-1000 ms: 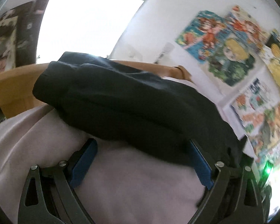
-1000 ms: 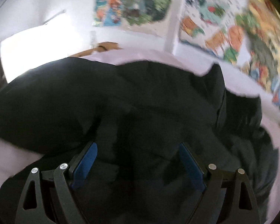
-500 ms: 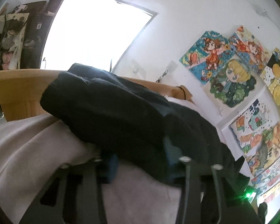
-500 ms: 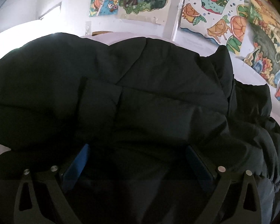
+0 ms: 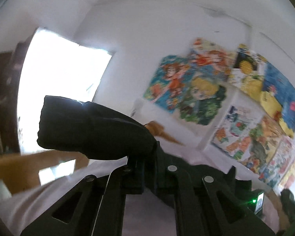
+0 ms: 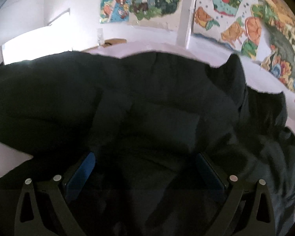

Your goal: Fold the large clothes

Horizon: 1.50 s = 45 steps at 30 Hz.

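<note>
The left gripper (image 5: pixel 147 167) has closed on a fold of the black jacket (image 5: pixel 92 125). That fold now hangs lifted beyond its fingertips.

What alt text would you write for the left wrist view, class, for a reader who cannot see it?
The left tongs are shut on a fold of a black padded jacket, holding one bulky end up above a pale pink sheet. Behind are a wooden bed frame, a bright window and colourful cartoon posters on a white wall; the picture is blurred.
</note>
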Each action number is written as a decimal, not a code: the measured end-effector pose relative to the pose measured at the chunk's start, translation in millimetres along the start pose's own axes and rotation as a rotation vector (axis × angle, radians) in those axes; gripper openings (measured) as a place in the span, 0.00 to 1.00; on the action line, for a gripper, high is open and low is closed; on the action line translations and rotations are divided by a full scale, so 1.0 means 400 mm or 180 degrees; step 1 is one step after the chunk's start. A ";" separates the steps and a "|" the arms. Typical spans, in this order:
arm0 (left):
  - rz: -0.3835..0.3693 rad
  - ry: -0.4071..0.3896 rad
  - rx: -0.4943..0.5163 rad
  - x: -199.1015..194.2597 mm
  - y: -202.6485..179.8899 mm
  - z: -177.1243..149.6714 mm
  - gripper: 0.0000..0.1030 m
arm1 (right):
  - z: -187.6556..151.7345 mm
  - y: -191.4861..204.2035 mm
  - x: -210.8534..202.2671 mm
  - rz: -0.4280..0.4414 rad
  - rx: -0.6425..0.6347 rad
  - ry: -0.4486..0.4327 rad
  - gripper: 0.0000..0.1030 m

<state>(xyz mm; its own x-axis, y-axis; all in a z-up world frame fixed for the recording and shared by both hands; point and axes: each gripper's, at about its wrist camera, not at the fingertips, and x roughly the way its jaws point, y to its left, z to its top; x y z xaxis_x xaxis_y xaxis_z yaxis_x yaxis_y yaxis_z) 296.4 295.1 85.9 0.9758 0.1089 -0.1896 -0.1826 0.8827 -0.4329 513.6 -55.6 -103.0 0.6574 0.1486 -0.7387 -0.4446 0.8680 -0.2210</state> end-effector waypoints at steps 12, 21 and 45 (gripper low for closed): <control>-0.1047 0.0071 0.0829 0.007 -0.414 0.131 0.03 | -0.011 -0.229 -0.332 -0.0193 0.0143 0.0029 1.00; -0.1386 0.0410 0.1612 0.064 -0.770 0.042 0.03 | -0.167 -0.425 -0.449 -0.0368 0.0478 -0.0128 1.00; -0.1733 0.1755 0.2693 0.345 -1.075 -0.658 0.01 | -0.384 -0.775 -0.439 -0.0274 0.1617 -0.0278 1.00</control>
<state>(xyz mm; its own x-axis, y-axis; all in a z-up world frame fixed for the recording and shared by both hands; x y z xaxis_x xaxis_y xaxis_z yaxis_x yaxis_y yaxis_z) 478.1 -189.9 14.0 0.6770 -0.4126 -0.6094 0.5907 0.7986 0.1156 442.5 -423.7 -2.7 0.7365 0.0869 -0.6708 -0.0498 0.9960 0.0743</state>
